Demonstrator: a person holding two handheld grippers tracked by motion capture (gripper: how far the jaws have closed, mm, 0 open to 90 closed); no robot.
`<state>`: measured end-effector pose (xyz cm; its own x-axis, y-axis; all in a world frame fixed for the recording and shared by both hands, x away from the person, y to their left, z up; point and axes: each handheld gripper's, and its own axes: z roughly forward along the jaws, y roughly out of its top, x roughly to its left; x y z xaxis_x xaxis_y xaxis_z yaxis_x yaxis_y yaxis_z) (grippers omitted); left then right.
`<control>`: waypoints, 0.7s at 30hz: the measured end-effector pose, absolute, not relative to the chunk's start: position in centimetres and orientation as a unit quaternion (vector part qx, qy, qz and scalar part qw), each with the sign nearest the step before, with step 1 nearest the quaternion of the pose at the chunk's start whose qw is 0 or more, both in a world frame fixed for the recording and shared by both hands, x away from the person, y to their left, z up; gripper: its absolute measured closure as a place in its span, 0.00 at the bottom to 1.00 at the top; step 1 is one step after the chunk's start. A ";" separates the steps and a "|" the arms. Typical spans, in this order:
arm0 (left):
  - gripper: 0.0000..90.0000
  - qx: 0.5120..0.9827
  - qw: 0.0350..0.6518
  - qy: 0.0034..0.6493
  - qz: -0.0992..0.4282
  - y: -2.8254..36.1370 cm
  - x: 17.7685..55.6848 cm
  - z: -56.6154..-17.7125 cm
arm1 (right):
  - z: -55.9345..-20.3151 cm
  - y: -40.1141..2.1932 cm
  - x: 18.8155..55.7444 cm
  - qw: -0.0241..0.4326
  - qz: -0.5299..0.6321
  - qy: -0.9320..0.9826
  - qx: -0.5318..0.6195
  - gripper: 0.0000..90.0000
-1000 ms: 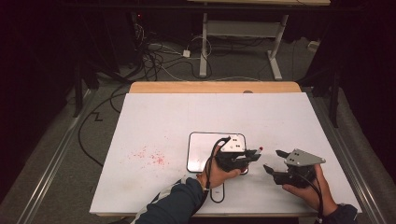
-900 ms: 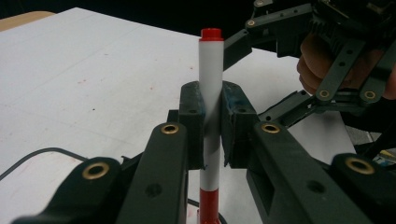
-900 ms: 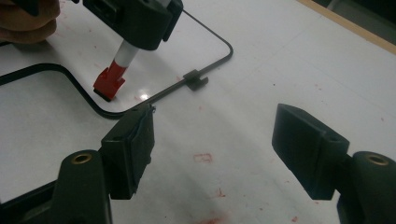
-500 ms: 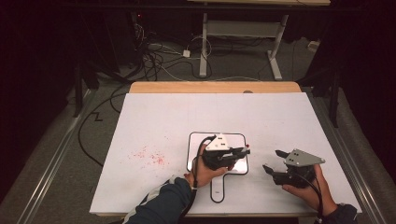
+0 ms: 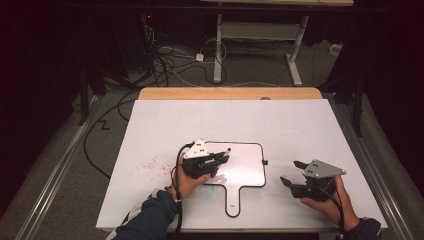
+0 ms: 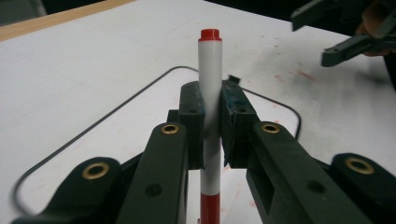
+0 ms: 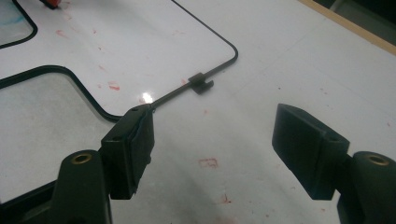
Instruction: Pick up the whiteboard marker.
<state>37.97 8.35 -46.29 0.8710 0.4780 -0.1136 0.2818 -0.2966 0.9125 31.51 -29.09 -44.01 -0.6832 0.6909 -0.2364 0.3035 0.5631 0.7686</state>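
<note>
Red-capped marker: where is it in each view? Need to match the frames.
High view: marker left of centre, clamped in the left tool, red cap pointing right over the small whiteboard.
Left gripper view: centre, upright between the jaws.
Right gripper view: perhaps the red bit at the top left edge; too little to tell.
Shared landmark: the whiteboard's black rim.

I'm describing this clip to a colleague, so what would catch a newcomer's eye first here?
The left gripper clamps a white marker with a red cap over the small handled whiteboard in the middle of the table. To its right, the right gripper rests open and empty. Red smudges stain the table left of the board.
</note>
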 end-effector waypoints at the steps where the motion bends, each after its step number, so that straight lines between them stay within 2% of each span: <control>1: 0.88 0.797 0.545 0.244 0.091 8.8 38.1 -46.4 | -44.0 -29.1 31.5 0.267 0.362 0.843 0.295 0.35; 5: 0.88 0.792 0.549 0.252 0.085 8.9 38.4 -46.6 | -44.1 -29.0 31.6 0.265 0.363 0.842 0.298 0.35; 18: 0.88 0.803 0.556 0.208 0.056 3.0 39.1 -46.4 | -44.2 -29.1 31.7 0.264 0.362 0.844 0.295 0.35; 21: 0.88 0.807 0.551 0.204 0.058 2.7 39.0 -46.4 | -44.2 -29.1 31.6 0.263 0.363 0.844 0.296 0.35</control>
<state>39.01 2.74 -46.36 0.9102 0.3929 -0.1309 0.2652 -0.3103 0.9129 31.61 -29.15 -44.20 -0.6862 0.6901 -0.2299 0.3079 0.5619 0.7678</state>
